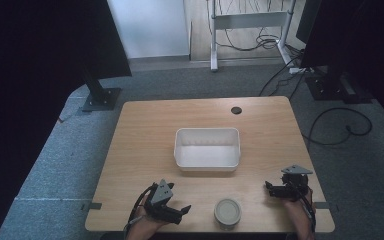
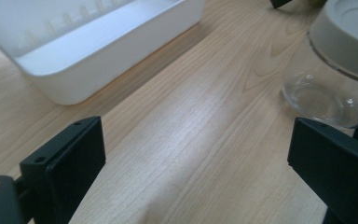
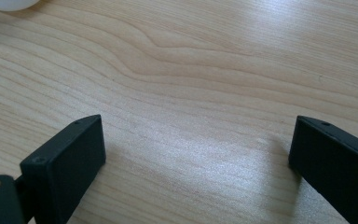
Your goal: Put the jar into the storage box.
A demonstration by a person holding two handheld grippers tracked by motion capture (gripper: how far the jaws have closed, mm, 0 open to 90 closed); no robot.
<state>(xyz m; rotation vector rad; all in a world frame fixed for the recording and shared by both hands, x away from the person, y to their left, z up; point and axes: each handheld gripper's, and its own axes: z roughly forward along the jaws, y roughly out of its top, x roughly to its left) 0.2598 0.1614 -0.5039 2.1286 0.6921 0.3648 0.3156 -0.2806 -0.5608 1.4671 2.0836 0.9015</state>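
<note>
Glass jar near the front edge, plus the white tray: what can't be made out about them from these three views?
- Glass jar: in the high view its lid covers the inside; the left gripper view cuts it off at the right edge, so any contents can't be judged.
- White tray: the left gripper view crops its far end at the top and left edges; the right gripper view catches just a blurred corner.
- Dark round spot on the table: too small to identify.

Soft, even light falls on the table [image 1: 145, 150] in the high view while both side edges of that picture sink into near-black, and in both gripper views pale glare streaks the wood and the close black jaws look slightly soft.
</note>
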